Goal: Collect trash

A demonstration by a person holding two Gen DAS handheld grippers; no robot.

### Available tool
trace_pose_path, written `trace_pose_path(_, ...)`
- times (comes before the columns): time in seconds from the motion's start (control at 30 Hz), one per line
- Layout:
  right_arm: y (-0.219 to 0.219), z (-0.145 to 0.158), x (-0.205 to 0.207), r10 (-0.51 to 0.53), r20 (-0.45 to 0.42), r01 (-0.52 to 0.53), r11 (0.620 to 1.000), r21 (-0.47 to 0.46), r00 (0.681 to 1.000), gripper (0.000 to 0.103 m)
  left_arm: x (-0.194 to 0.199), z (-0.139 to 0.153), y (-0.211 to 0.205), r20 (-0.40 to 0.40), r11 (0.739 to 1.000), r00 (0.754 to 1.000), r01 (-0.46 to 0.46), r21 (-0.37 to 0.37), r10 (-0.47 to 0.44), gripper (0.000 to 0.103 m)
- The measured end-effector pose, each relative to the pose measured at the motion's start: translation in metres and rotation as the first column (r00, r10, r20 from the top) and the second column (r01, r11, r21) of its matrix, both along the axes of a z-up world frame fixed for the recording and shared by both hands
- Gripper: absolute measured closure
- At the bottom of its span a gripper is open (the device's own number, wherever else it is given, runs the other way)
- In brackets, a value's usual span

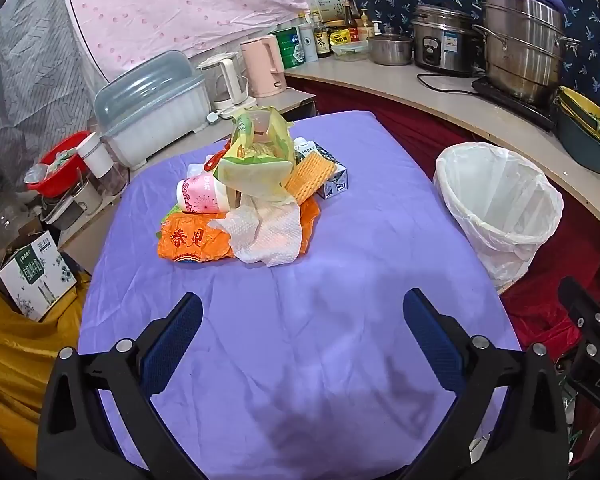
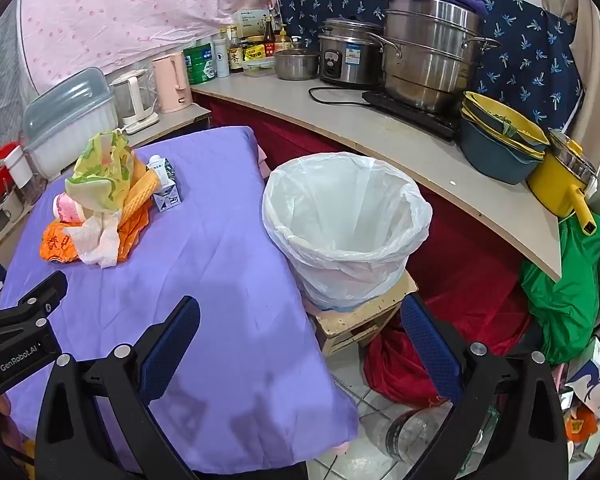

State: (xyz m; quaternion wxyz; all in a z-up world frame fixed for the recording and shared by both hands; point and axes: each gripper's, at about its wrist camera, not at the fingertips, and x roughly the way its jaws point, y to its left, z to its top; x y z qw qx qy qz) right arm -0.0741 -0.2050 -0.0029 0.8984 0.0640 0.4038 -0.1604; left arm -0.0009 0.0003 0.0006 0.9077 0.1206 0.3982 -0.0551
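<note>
A pile of trash lies on the purple-covered table (image 1: pixel 340 280): an orange wrapper (image 1: pixel 192 242), a white paper towel (image 1: pixel 272 236), a pink paper cup (image 1: pixel 200 196), a yellow-green bag (image 1: pixel 256 160), a yellow foam net (image 1: pixel 310 178) and a small milk carton (image 1: pixel 334 180). The pile also shows in the right wrist view (image 2: pixel 100 208). A white-lined trash bin (image 2: pixel 348 232) stands on a stool right of the table; it also shows in the left wrist view (image 1: pixel 496 204). My left gripper (image 1: pixel 302 312) is open and empty, short of the pile. My right gripper (image 2: pixel 300 316) is open and empty, near the bin.
A curved counter (image 2: pixel 380 128) behind holds steel pots (image 2: pixel 428 56), a rice cooker, bottles and stacked bowls (image 2: pixel 500 144). Kettles and a dish box (image 1: pixel 152 108) stand behind the table. Red cloth (image 2: pixel 400 364), a green bag and a plastic bottle lie on the floor.
</note>
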Motion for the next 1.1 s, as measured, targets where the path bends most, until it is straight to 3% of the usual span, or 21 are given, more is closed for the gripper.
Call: trace_pose_path(1.1, -0.0021, -0.001, -0.0041, -0.004, 0.013, 0.004, 1.0, 0.005, 1.0, 0.007, -0.0043, -0.0001, -0.005, 0.007, 1.0, 1.0, 0.001, 0.009, -0.001, 0.007)
